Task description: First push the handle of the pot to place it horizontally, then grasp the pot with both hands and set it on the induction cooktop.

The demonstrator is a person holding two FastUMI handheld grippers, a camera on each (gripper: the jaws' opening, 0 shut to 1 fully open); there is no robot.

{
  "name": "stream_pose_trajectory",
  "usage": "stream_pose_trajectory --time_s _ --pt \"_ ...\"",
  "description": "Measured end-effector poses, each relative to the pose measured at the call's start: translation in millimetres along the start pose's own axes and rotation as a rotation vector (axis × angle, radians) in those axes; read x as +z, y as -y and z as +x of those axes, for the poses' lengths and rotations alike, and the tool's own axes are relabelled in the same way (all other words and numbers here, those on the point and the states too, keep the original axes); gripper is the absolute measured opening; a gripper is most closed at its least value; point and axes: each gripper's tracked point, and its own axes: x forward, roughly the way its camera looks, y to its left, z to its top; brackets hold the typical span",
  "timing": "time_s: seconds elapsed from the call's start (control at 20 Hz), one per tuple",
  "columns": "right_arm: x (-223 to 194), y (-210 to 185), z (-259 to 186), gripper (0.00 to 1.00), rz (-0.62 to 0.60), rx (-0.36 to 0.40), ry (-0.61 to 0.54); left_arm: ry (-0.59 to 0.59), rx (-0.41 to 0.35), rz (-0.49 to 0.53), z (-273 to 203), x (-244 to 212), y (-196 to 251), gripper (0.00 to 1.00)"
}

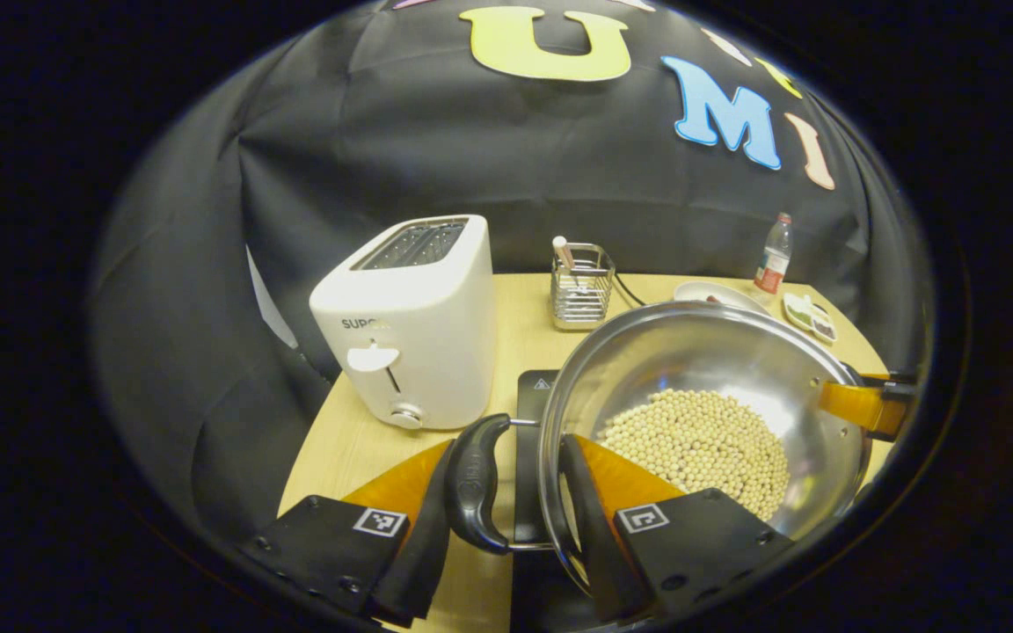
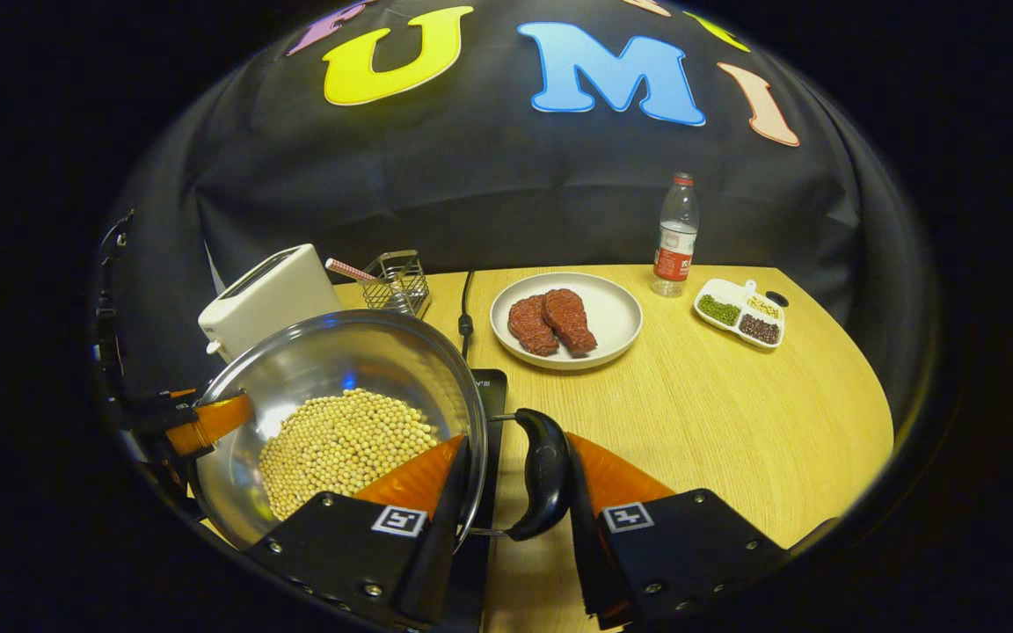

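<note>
Desk (image 2: 717, 422): light wood, rounded front edge, carrying everything below.
Pot (image 1: 700, 387): steel, tilted, part-filled with pale soybeans (image 1: 700, 448); held up between both grippers over the black induction cooktop (image 1: 531, 396); whether it touches the cooktop, cannot tell.
Toaster (image 1: 410, 325): white, on the desk's left part, just beside the cooktop.
Left gripper (image 1: 515, 492): fingers narrowed around the pot's black left handle (image 1: 476, 483), one outside the handle, one inside the pot wall.
Right gripper (image 2: 515, 488): fingers narrowed around the black right handle (image 2: 546, 475), one inside the pot rim.
Plate (image 2: 616, 308): white, two red meat slices.
Bottle (image 2: 674, 233): upright behind a divided dish (image 2: 739, 312).
Wire rack (image 1: 581, 286): behind the pot.
</note>
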Motion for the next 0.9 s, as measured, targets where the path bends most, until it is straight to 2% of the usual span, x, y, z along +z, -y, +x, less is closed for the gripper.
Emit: stream_pose_trajectory --time_s 0.05,0.15,0.2,0.25,0.5,0.7,0.85,0.9 --pt "2.3 -2.5 -2.3 0.60 0.005 0.021 0.009 0.042 0.033 0.008 -2.7 8.1 -6.1 0.71" --pt "19.6 5.9 -18.3 0.78 -0.019 0.005 0.079 0.143 0.059 0.002 -14.1 30.3 -6.2 0.99" --pt "27.4 10.3 -26.7 0.94 -0.032 0.002 0.116 0.189 0.067 -0.010 -31.9 44.4 -3.6 1.00" --pt "35.3 13.8 -37.8 0.97 -0.047 0.006 0.155 0.229 0.072 -0.015 -43.8 56.4 0.4 0.99" --pt "75.8 68.4 -105.5 0.98 -0.128 -0.039 0.347 0.429 0.061 0.005 -118.1 111.3 43.9 0.99" --pt "102.2 127.5 -172.7 0.98 -0.126 -0.075 0.474 0.516 0.030 -0.005 -177.0 135.0 104.3 1.00" --pt "111.6 175.6 -221.6 0.97 -0.132 -0.089 0.538 0.565 0.025 -0.038 -225.3 139.6 154.8 0.94" --pt "112.1 192.3 -238.2 0.98 -0.135 -0.090 0.550 0.582 0.031 -0.045 -238.9 140.5 170.3 0.97"
